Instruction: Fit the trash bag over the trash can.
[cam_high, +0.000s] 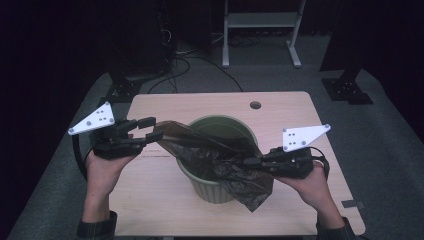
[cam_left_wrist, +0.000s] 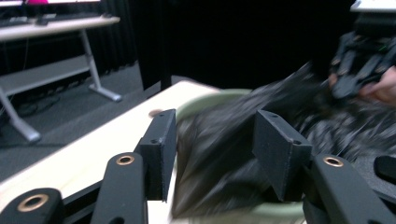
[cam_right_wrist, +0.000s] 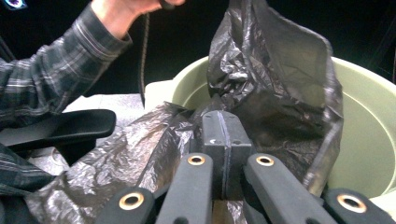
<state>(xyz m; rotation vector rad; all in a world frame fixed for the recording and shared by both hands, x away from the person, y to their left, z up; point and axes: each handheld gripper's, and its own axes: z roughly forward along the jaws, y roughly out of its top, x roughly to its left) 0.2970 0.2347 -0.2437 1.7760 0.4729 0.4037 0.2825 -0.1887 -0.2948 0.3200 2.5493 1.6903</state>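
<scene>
A pale green bin (cam_high: 220, 192) stands on the wooden table (cam_high: 165, 200). A crumpled dark plastic bag (cam_high: 210, 155) is stretched across its mouth, and one end hangs over the front right rim. My right gripper (cam_high: 247, 161) is shut on the bag's right side; in the right gripper view the jaws (cam_right_wrist: 223, 126) meet with film pinched between them, and the bag (cam_right_wrist: 275, 70) rises over the bin (cam_right_wrist: 369, 140). My left gripper (cam_high: 151, 130) is level at the bag's left end. Its jaws (cam_left_wrist: 217, 135) stand apart, with the blurred bag (cam_left_wrist: 289, 88) between and beyond them, untouched by the pads.
A round hole (cam_high: 255, 105) is near the table's far edge. Behind the table are a white frame stand (cam_high: 260, 30), black stand bases (cam_high: 350, 90) and cables on grey carpet. A plaid sleeve (cam_right_wrist: 51, 79) and the other gripper (cam_left_wrist: 359, 70) appear in the gripper views.
</scene>
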